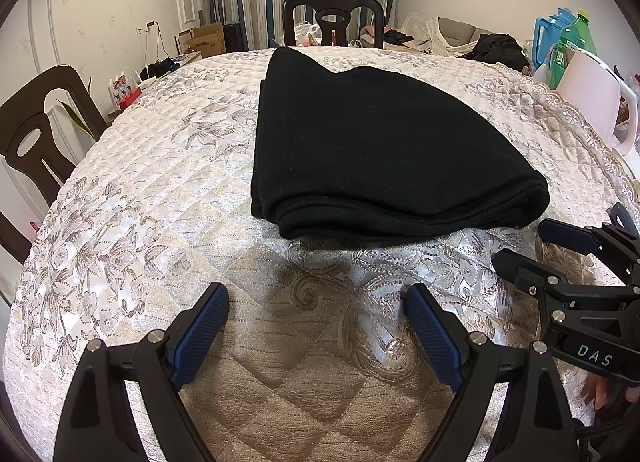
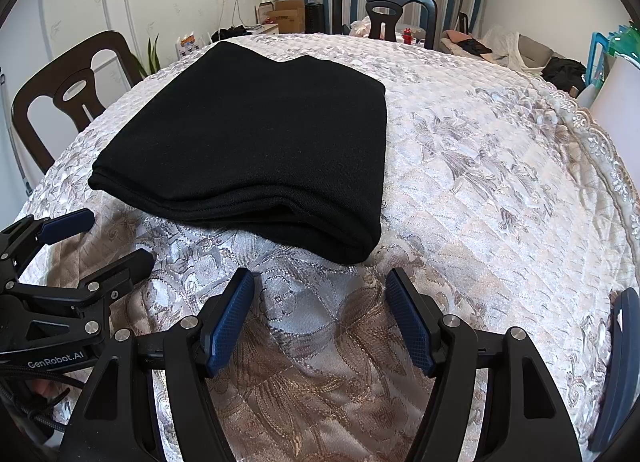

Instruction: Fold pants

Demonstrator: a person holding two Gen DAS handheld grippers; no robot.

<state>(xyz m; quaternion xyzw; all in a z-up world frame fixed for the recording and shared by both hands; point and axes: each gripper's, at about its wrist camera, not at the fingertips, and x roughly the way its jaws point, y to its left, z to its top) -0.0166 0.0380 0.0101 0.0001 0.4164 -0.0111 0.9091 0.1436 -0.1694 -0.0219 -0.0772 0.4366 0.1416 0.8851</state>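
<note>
While the black pants [image 1: 372, 142] lie folded on the far counter [image 1: 160, 190], both the left fingers [image 1: 316, 326] and right fingers [image 2: 320, 314] are wide and empty, so a careless poke could mess the stacked layers.

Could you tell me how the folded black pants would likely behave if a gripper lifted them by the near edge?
The black pants lie in several soft stacked layers, so they would probably droop and partly unfold rather than lift as a slab. The knit-looking fabric seems matte, so the textured pads should likely grip without slipping. Pushed, they might bunch against the quilted tablecloth instead of sliding cleanly.
</note>
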